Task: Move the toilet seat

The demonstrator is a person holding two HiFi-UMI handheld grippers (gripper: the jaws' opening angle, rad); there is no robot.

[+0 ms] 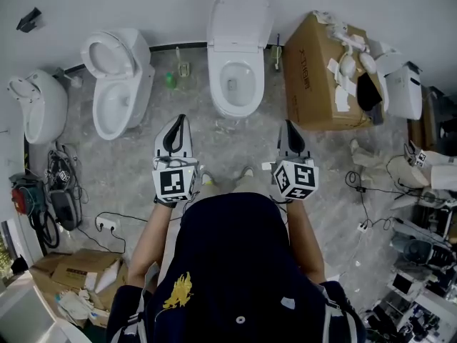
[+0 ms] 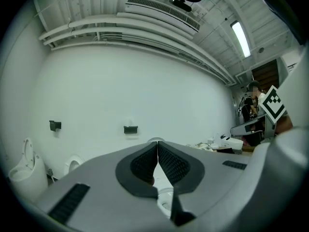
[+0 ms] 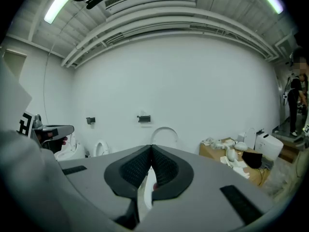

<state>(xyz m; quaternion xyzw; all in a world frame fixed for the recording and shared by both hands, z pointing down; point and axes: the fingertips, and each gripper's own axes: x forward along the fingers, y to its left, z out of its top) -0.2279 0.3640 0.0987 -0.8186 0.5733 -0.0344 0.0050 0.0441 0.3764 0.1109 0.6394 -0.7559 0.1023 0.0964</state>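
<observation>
Left gripper point(image 1: 178, 122) and right gripper point(image 1: 288, 126) were pinched shut, empty. The toilet point(image 1: 239, 84) sat top centre, dead ahead between them, seat point(image 1: 241, 11) seemingly upright.

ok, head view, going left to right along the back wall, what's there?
left toilet → second toilet with its lid up → centre toilet with its lid up → cardboard box → white boxy item

Workshop or test bay. Three toilets point(image 1: 239, 20) line the far wall point(image 1: 143, 6). A cardboard box point(image 1: 314, 84), cables point(image 1: 107, 224) and equipment point(image 1: 421, 256) clutter the bare floor point(image 1: 228, 145).
</observation>
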